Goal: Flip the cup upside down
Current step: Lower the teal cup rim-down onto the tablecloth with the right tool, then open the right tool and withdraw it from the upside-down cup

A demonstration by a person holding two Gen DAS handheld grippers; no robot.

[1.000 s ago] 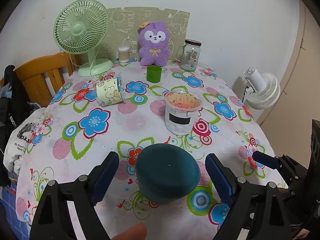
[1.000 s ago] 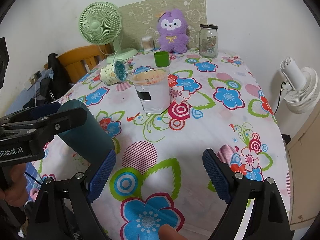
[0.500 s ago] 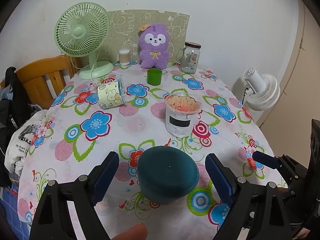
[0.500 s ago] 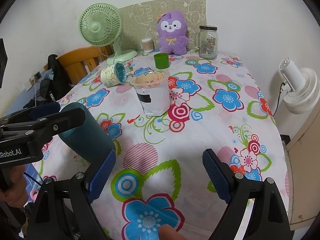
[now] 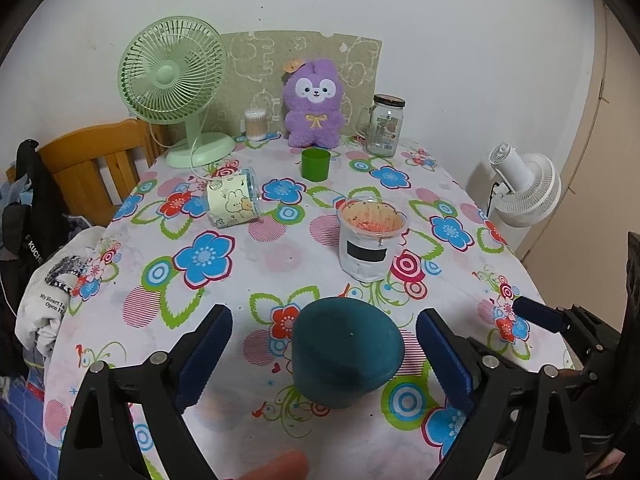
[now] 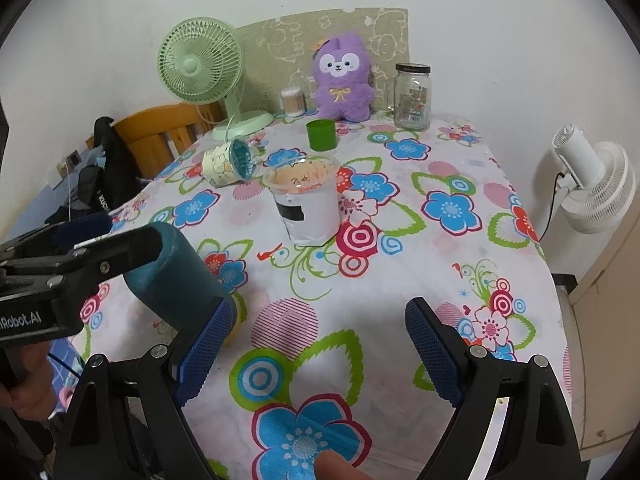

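Left hand-held gripper (image 5: 324,354): black angular plastic frame, two arms ending in dark blue ribbed pads (image 5: 204,354), silver round screws at the joints. Right hand-held gripper (image 6: 318,350): same build, black frame, blue cross-hatched pads (image 6: 430,354), silver screws. In the right wrist view the left unit's side shows white lettering "nRobot.AI", partly cut off, plus small screws. Bare skin of a fingertip (image 6: 336,466) at bottom edge of both views.

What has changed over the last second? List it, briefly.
Little. The left gripper has backed away slightly from the upside-down teal cup, its fingers open on either side without touching. The right gripper stays open and empty. Nothing else on the floral tablecloth moved.
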